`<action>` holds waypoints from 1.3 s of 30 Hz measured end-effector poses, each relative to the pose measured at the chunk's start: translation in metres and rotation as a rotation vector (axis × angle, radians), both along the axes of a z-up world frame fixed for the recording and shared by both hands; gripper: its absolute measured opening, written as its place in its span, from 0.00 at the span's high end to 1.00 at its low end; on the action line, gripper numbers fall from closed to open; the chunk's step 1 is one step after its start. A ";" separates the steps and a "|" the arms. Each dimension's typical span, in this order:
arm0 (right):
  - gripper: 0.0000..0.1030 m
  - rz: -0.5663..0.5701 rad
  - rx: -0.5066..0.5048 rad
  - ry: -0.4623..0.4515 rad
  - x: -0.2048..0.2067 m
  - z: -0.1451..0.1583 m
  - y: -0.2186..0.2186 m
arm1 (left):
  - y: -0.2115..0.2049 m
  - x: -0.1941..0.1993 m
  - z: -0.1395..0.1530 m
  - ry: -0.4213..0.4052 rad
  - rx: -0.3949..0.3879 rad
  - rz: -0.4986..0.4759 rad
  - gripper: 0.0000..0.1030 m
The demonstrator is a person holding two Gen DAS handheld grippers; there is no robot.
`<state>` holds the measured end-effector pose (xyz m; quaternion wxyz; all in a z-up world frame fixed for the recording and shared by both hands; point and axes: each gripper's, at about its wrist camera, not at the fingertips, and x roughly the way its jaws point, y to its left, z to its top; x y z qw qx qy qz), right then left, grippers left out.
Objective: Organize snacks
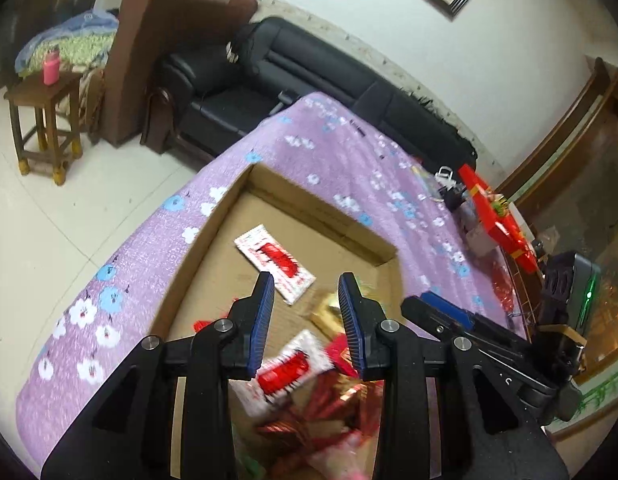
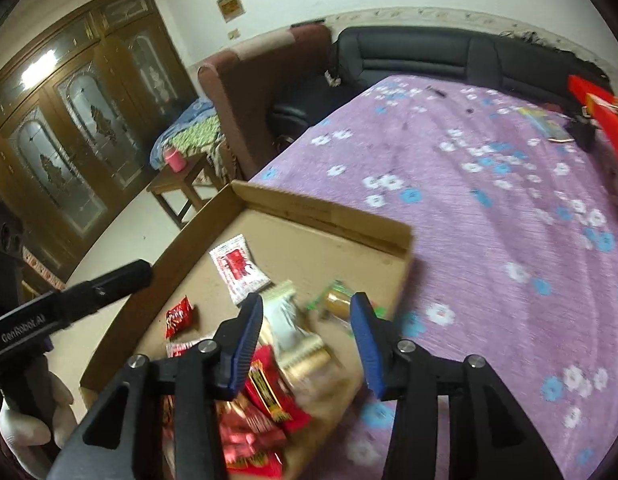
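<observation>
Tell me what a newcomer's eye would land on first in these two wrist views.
First, the shallow cardboard box on the purple flowered tablecloth, with red and white snack packets heaped at its near end and one white-and-red packet lying alone further in. Next, the blue-padded right gripper poised open above that heap, nothing pinched. Beyond the table, the black sofa along the wall.

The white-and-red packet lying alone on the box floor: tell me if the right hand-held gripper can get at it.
Probably yes. The packet lies flat and alone on bare cardboard, ahead and left of the right hand-held gripper, whose jaws stand open and empty; nothing lies across it.
</observation>
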<state>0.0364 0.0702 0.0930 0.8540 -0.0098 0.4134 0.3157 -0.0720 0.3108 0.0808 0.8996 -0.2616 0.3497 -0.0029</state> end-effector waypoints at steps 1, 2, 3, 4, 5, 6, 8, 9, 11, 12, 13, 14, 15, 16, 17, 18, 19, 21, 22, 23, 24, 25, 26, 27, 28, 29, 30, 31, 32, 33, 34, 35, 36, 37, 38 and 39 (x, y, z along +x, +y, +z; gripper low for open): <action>0.52 -0.009 0.010 -0.009 -0.005 0.003 -0.008 | -0.006 -0.005 0.004 -0.013 0.016 0.006 0.69; 0.52 -0.019 0.019 -0.020 -0.011 0.006 -0.017 | -0.013 -0.010 0.009 -0.030 0.039 0.013 0.69; 0.52 -0.032 0.025 -0.035 -0.016 0.009 -0.025 | -0.022 -0.017 0.014 -0.051 0.068 0.021 0.69; 0.52 -0.045 0.032 -0.050 -0.022 0.011 -0.032 | -0.030 -0.022 0.019 -0.067 0.095 0.029 0.69; 0.51 -0.058 0.041 -0.063 -0.028 0.013 -0.039 | -0.040 -0.028 0.023 -0.083 0.129 0.042 0.69; 0.51 -0.073 0.053 -0.075 -0.034 0.014 -0.047 | -0.051 -0.035 0.027 -0.096 0.178 0.069 0.60; 0.44 -0.100 0.079 -0.093 -0.045 0.018 -0.061 | -0.071 -0.049 0.034 -0.129 0.270 0.124 0.35; 0.41 -0.116 0.094 -0.104 -0.051 0.019 -0.068 | -0.082 -0.059 0.038 -0.159 0.312 0.159 0.22; 0.38 -0.145 0.120 -0.123 -0.061 0.020 -0.081 | -0.100 -0.080 0.045 -0.250 0.354 0.191 0.20; 0.38 -0.153 0.127 -0.132 -0.066 0.021 -0.086 | -0.104 -0.087 0.045 -0.276 0.361 0.194 0.19; 0.38 -0.158 0.126 -0.141 -0.072 0.021 -0.089 | -0.110 -0.093 0.046 -0.297 0.367 0.193 0.19; 0.38 -0.160 0.115 -0.153 -0.077 0.020 -0.092 | -0.114 -0.096 0.046 -0.306 0.379 0.193 0.19; 0.38 -0.162 0.103 -0.163 -0.080 0.018 -0.093 | -0.120 -0.096 0.046 -0.299 0.407 0.197 0.19; 0.37 -0.167 0.092 -0.173 -0.083 0.017 -0.095 | -0.124 -0.094 0.047 -0.284 0.439 0.201 0.19; 0.37 -0.170 0.086 -0.180 -0.087 0.015 -0.097 | -0.129 -0.092 0.046 -0.261 0.470 0.213 0.19; 0.37 -0.170 0.084 -0.179 -0.090 0.012 -0.099 | -0.134 -0.090 0.045 -0.231 0.499 0.233 0.19; 0.37 -0.168 0.086 -0.173 -0.092 0.009 -0.100 | -0.137 -0.089 0.044 -0.215 0.518 0.249 0.19; 0.37 -0.164 0.101 -0.151 -0.096 0.003 -0.103 | -0.146 -0.089 0.041 -0.195 0.555 0.278 0.19; 0.37 -0.160 0.104 -0.143 -0.097 0.001 -0.105 | -0.150 -0.091 0.040 -0.190 0.570 0.286 0.19; 0.37 -0.154 0.100 -0.137 -0.099 -0.001 -0.104 | -0.154 -0.091 0.039 -0.187 0.578 0.286 0.19; 0.37 -0.149 0.090 -0.137 -0.100 -0.002 -0.104 | -0.155 -0.090 0.037 -0.185 0.568 0.274 0.19; 0.37 -0.146 0.084 -0.141 -0.102 -0.003 -0.103 | -0.154 -0.087 0.035 -0.175 0.536 0.249 0.19; 0.37 -0.143 0.080 -0.146 -0.105 -0.003 -0.103 | -0.153 -0.084 0.034 -0.157 0.502 0.225 0.19; 0.36 -0.139 0.079 -0.149 -0.107 -0.003 -0.102 | -0.148 -0.079 0.029 -0.122 0.455 0.201 0.19; 0.35 -0.134 0.079 -0.151 -0.110 -0.002 -0.102 | -0.146 -0.077 0.027 -0.103 0.442 0.200 0.19; 0.33 -0.127 0.076 -0.153 -0.111 -0.002 -0.101 | -0.146 -0.075 0.024 -0.083 0.444 0.207 0.19; 0.32 -0.122 0.069 -0.156 -0.113 -0.002 -0.100 | -0.146 -0.074 0.022 -0.064 0.460 0.219 0.19; 0.31 -0.118 0.062 -0.161 -0.115 -0.003 -0.099 | -0.146 -0.073 0.021 -0.053 0.470 0.226 0.19; 0.30 -0.113 0.056 -0.166 -0.116 -0.004 -0.097 | -0.146 -0.073 0.019 -0.044 0.474 0.234 0.19; 0.30 -0.108 0.049 -0.170 -0.118 -0.004 -0.095 | -0.145 -0.074 0.018 -0.041 0.472 0.237 0.19; 0.30 -0.102 0.042 -0.172 -0.119 -0.005 -0.094 | -0.143 -0.074 0.017 -0.038 0.468 0.240 0.19; 0.30 -0.095 0.033 -0.173 -0.120 -0.006 -0.091 | -0.141 -0.074 0.016 -0.034 0.463 0.244 0.19; 0.30 -0.088 0.027 -0.171 -0.121 -0.007 -0.088 | -0.141 -0.074 0.015 -0.030 0.460 0.246 0.19; 0.30 -0.083 0.024 -0.170 -0.122 -0.008 -0.086 | -0.139 -0.074 0.014 -0.027 0.457 0.248 0.19; 0.30 -0.078 0.020 -0.169 -0.123 -0.009 -0.084 | -0.138 -0.075 0.013 -0.025 0.454 0.252 0.19; 0.30 -0.073 0.014 -0.169 -0.124 -0.010 -0.082 | -0.136 -0.076 0.012 -0.023 0.449 0.256 0.19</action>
